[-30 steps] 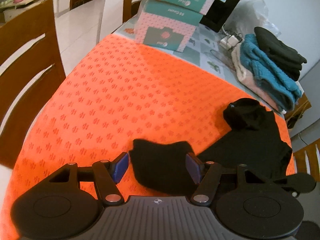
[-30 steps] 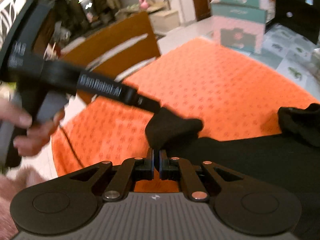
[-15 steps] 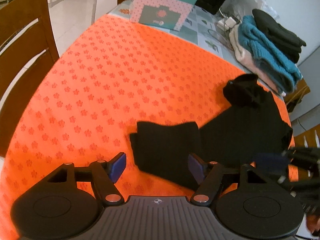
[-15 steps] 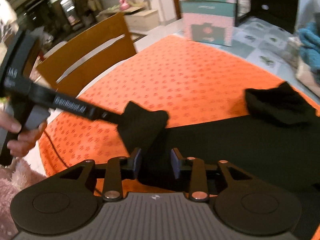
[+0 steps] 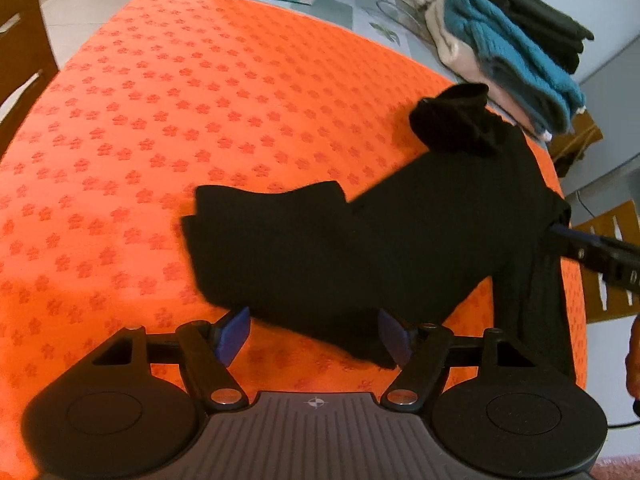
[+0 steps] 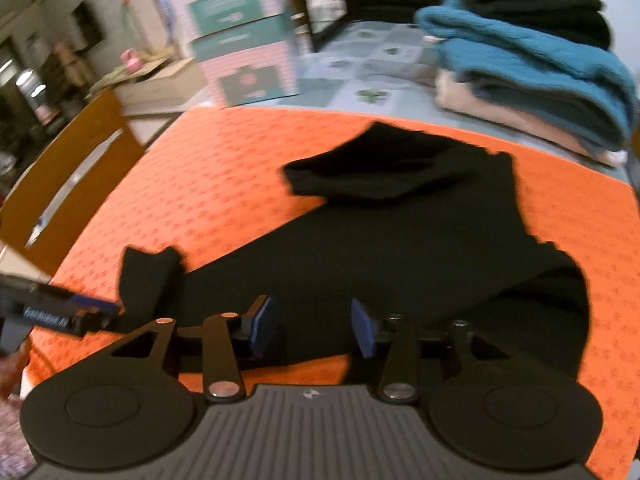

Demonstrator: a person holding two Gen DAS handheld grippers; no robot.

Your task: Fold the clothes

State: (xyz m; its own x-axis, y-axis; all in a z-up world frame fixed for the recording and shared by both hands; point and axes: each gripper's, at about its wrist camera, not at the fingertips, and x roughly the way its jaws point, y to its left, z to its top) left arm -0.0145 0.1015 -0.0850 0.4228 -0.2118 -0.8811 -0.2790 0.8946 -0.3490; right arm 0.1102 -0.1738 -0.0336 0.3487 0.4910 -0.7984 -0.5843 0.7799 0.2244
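- Garment (image 5: 420, 240), black, lies spread on the orange mat (image 5: 200, 100); one end folded over near the left gripper, bunched lump at the far end.
- Left gripper (image 5: 314, 334): jaws wide apart, blue pads (image 5: 234, 332) bare, nothing held; near edge of the garment lies between the fingers.
- Right gripper (image 6: 312, 326): jaws wide apart, nothing held; fingers sit over the garment's near edge. Cannot tell if the pads touch the cloth.
- In the right wrist view, the left gripper comes in from the left edge, its tip at the garment's folded end (image 6: 148, 280).
- In the left wrist view, the right gripper comes in from the right edge, its tip at the garment's side.
- Mat has a small flower print, covers the near part of the table (image 6: 360, 76).
- Stack of folded clothes (image 5: 516, 52) at the far right: black on top, teal, then pale.
- Pink-and-teal boxes (image 6: 240, 44) at the far end of the table.
- Wooden chair (image 6: 60, 176) left of the table.
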